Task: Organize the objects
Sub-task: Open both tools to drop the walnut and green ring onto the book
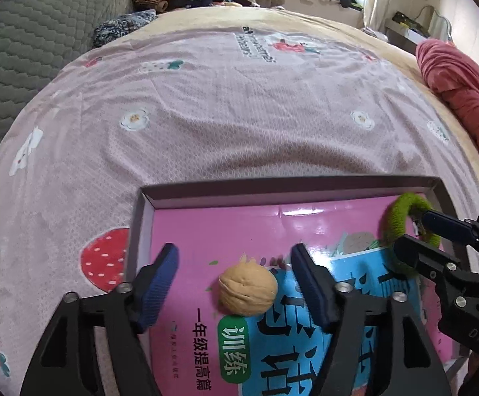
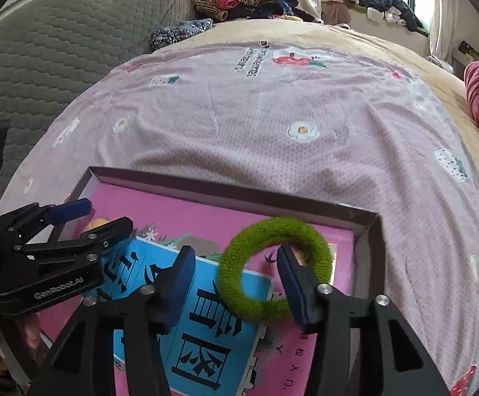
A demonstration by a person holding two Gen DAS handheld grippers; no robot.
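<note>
Both tools are over a shallow box (image 1: 305, 186) that sits on a bed with a pink flowered sheet (image 1: 239, 115). A pink and blue book (image 1: 206, 231) lies flat in the box and fills most of its floor.

The left gripper (image 1: 234, 265) stands spread, with a walnut (image 1: 247, 288) resting on the book cover between its two blue pads. Neither pad touches the nut; there is clear cover on both sides. The right gripper (image 2: 236, 270) is also spread, though less widely. A fuzzy green ring (image 2: 275, 267) lies on the book near the box's right corner, and one finger sits inside the ring's hole while the other stands outside its left edge (the ring's band passes between the two pads, but they do not appear to squeeze it).

Judging from this, the step in hand is the release: both things seem to have been set down inside the box, and the pads stand clear of them. No other loose things show on the sheet in either view, so this part of the tidying looks close to done.

The next move calls for lifting both tools away cleanly. The right one needs most care, since its inner finger could hook the ring and drag it out. The walnut is round and could roll if nudged.
</note>
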